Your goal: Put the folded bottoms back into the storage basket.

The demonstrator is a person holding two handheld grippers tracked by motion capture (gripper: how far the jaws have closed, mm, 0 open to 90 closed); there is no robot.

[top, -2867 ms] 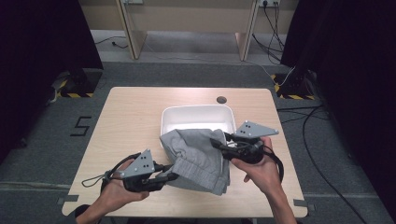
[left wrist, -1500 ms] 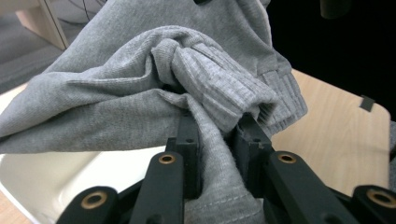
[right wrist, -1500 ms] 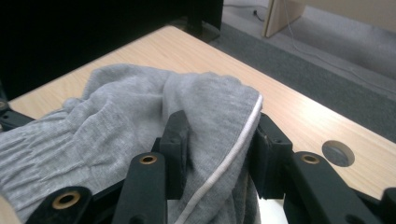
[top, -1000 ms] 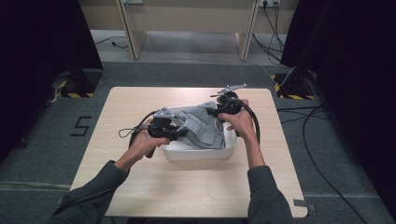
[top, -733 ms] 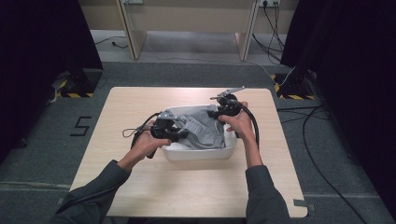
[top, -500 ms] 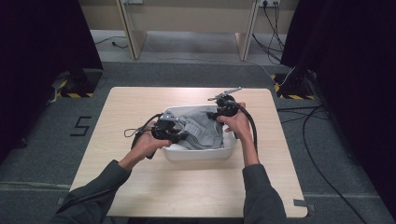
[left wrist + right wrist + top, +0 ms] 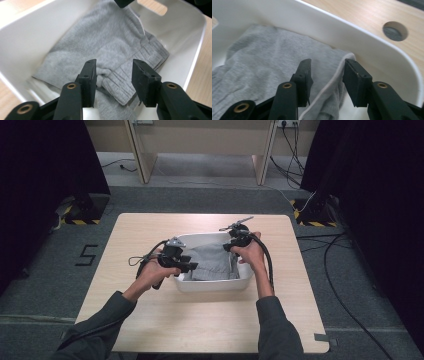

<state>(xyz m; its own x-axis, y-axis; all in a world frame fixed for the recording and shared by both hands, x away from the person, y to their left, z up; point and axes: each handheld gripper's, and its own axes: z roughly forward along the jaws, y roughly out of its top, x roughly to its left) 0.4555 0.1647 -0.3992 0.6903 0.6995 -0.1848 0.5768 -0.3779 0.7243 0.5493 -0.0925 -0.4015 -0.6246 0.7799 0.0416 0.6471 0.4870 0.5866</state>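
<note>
A grey knit garment [image 7: 212, 262] lies crumpled inside a white plastic tub [image 7: 210, 285] in the middle of the table. My left gripper [image 7: 189, 266] reaches over the tub's left rim. In the left gripper view it [image 7: 113, 66] stands open just above the garment's ribbed hem [image 7: 125, 82]. My right gripper [image 7: 229, 245] is at the tub's far right corner. It [image 7: 326, 63] is open too, with the garment's white-edged fold [image 7: 329, 82] lying loose below the gap. Grey cloth [image 7: 262, 65] covers the tub's floor.
The tub's wall [image 7: 195, 52] has a handle slot [image 7: 152, 6], and its rim [image 7: 374, 40] runs close behind my right jaws. A round cable hole [image 7: 395, 31] sits in the wooden table [image 7: 200, 320] beyond the tub. Cables trail from both grippers.
The garment went from the table in front of the tub, up over it, and down inside. Both grippers have sunk into the tub and let go of the cloth.
</note>
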